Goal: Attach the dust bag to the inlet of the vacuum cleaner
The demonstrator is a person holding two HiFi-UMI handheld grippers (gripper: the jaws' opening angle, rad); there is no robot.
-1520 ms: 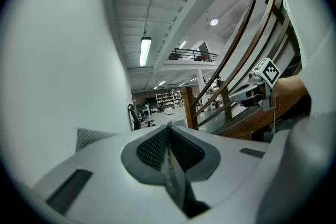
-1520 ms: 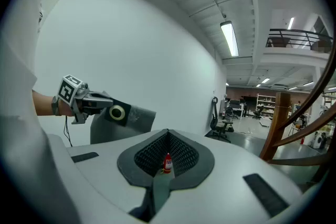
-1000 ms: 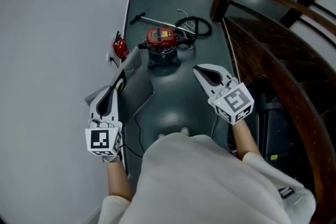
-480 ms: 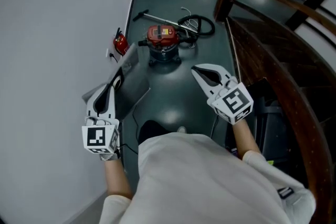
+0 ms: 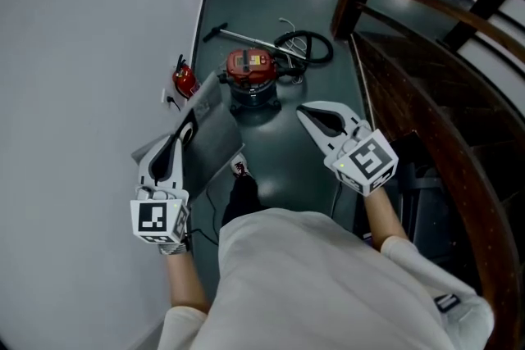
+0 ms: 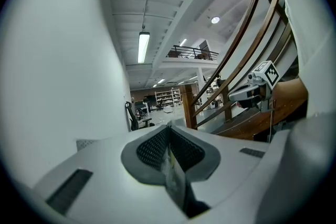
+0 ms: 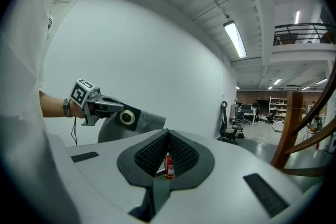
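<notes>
Head view: left gripper (image 5: 187,129) sat centre left, jaws clamped on the grey dust bag (image 5: 212,120). The red vacuum cleaner (image 5: 251,71) stood on the floor, upper centre, apart from the bag. Right gripper (image 5: 305,111) had its jaws together, empty. Only the right gripper view showed the bag's round opening (image 7: 126,117).

Head camera steeply down — others level, forward

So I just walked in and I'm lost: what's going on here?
A person holds a two-jaw gripper in each hand. The left gripper is shut on a flat grey dust bag with a black collar. The right gripper is shut and empty. The red-lidded canister vacuum cleaner sits on the dark floor ahead, well apart from the bag, so the bag isn't attached yet.
</notes>
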